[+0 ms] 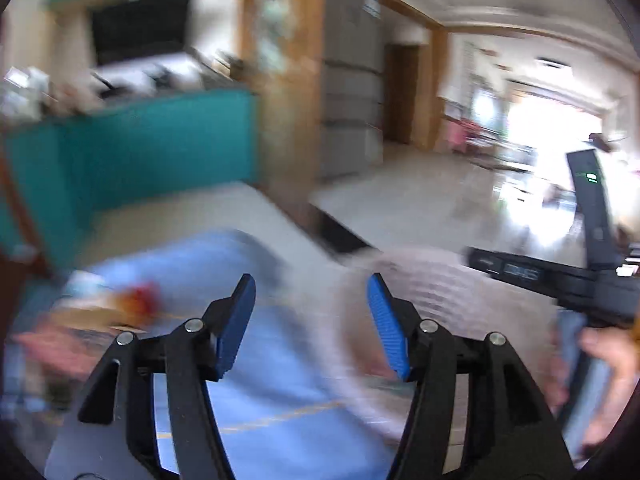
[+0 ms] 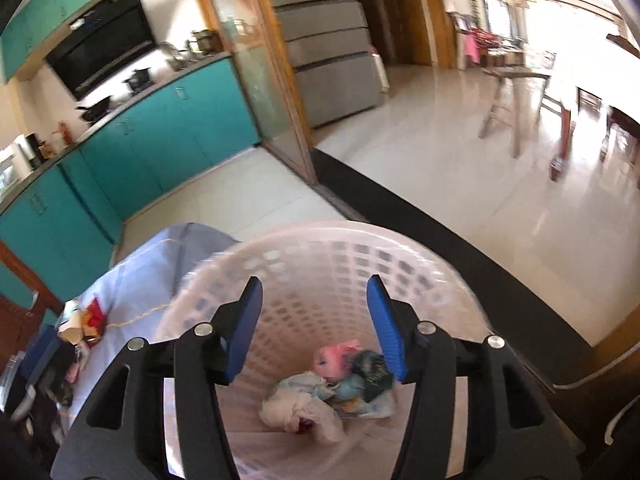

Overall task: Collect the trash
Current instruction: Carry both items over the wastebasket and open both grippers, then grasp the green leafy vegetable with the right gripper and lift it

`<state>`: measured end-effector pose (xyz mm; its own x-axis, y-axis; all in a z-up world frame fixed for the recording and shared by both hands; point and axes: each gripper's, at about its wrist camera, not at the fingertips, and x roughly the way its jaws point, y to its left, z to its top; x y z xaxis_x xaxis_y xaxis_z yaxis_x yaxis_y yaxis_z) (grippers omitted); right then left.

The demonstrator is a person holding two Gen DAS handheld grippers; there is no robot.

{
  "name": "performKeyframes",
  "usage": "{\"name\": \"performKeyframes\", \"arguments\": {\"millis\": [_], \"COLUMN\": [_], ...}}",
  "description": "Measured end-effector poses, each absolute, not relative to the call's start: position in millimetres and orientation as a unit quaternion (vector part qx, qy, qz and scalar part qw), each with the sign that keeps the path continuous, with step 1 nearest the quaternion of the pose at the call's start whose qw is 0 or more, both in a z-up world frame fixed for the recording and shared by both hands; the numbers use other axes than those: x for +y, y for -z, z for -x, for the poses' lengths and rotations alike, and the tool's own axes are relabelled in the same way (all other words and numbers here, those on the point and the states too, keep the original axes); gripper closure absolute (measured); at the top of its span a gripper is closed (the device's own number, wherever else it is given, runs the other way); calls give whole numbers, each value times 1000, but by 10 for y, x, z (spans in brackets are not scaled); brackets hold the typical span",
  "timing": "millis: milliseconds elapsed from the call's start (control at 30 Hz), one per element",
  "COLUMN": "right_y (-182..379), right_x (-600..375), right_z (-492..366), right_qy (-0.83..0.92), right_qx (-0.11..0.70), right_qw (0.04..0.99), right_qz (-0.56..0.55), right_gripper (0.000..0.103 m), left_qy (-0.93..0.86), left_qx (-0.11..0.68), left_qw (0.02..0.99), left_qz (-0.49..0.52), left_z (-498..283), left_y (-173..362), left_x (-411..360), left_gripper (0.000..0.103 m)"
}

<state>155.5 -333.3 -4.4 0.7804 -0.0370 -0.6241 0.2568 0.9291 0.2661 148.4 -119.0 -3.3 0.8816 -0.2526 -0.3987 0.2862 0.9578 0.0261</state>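
The right gripper (image 2: 315, 326) hangs over a white lattice basket (image 2: 320, 256), pointing down into it. Its jaws stand apart with nothing between them; the blue pads (image 2: 244, 328) touch neither the basket nor what lies in it. At the bottom of the basket is the trash (image 2: 328, 388): a crumpled white piece nearest the camera, a pink wad behind it, a dark green wad to the right of that, and pale blue scraps between them.

The basket stands at the right edge of a surface covered by a light blue cloth (image 2: 132, 280). Near the left edge of the cloth a small heap of litter (image 2: 82, 322) lies well apart from the basket, with a pale cup-like piece and red wrappers in it; the rest is too small to tell. Beyond are teal cabinets (image 2: 168, 136), a fridge (image 2: 332, 68) and a shiny tiled floor (image 2: 460, 152).

The left wrist view is heavily blurred. The left gripper (image 1: 312, 320) is above the cloth (image 1: 260, 360), its jaws also apart and empty. The basket (image 1: 420, 300) shows as a pale smear to the right of the jaws, and the litter (image 1: 128, 304) as a red and tan smear to their left. At the right edge a hand (image 1: 600, 368) grips the handle of the other gripper's black body.
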Motion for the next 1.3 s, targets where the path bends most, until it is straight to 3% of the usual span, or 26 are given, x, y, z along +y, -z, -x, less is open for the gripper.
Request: {"name": "performKeyframes", "arguments": {"millis": [100, 233, 333, 633, 833, 1000, 1100, 1300], "right_y": [6, 56, 168, 599, 873, 966, 976, 837], "right_x": [-2891, -2094, -1300, 414, 673, 792, 839, 506], "right_z": [-1662, -1805, -1891, -2017, -2285, -2343, -2332, -2213], "right_qy": [-13, -150, -267, -411, -422, -401, -415, -413], "right_qx": [312, 329, 356, 409, 449, 456, 459, 464], "right_qw": [938, 923, 888, 812, 779, 788, 779, 778], "right_qz": [-149, -132, -116, -64, -120, -102, -103, -100], "right_gripper": [49, 49, 53, 56, 56, 56, 79, 84], "left_qy": [53, -42, -77, -102, -115, -113, -112, -113], "left_qx": [126, 12, -17, -38, -17, -5, 2, 25], "left_qw": [989, 999, 997, 993, 993, 993, 994, 993], "left_qz": [-48, -22, -1, 36, 24, 21, 14, 18], "left_z": [-1202, -819, -684, -473, -544, -592, -635, -778], "left_y": [-155, -461, -565, -667, -627, -615, -588, -578], "left_x": [-804, -128, 237, 874, 954, 960, 925, 920], "left_gripper": [43, 33, 30, 26, 26, 24, 24, 24]}}
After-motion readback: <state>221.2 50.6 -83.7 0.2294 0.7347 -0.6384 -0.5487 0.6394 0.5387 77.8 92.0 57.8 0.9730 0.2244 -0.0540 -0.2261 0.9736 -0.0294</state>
